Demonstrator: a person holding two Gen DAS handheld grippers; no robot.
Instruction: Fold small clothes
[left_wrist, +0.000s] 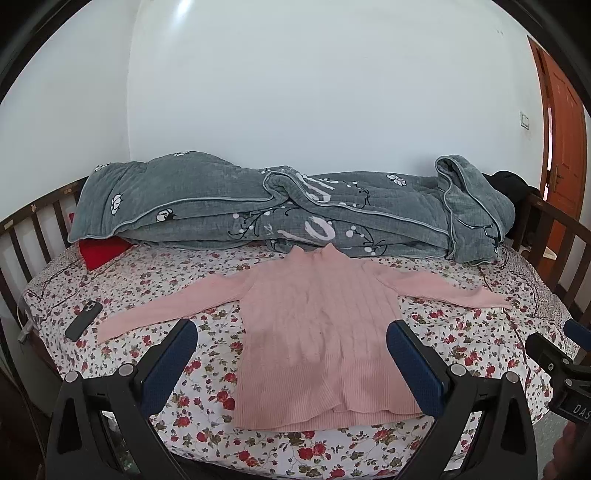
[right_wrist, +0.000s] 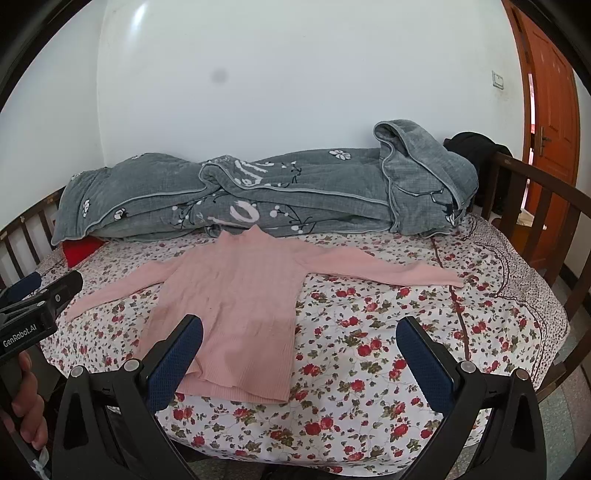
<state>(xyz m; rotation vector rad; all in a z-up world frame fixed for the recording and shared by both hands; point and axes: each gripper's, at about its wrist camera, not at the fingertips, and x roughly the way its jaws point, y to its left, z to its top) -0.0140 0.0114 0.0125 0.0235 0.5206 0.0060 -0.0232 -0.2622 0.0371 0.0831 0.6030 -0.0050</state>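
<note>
A pink ribbed sweater lies flat on the floral bedsheet, both sleeves spread out sideways and the hem toward me. It also shows in the right wrist view, left of centre. My left gripper is open and empty, held above the hem end, its blue-padded fingers on either side of the sweater's body. My right gripper is open and empty above the sheet, to the right of the sweater's body. Each gripper shows at the edge of the other's view.
A rolled grey floral quilt lies along the wall side of the bed. A red cloth sticks out under it at left. A dark phone lies near the left sleeve. Wooden rails ring the bed; an orange door stands at right.
</note>
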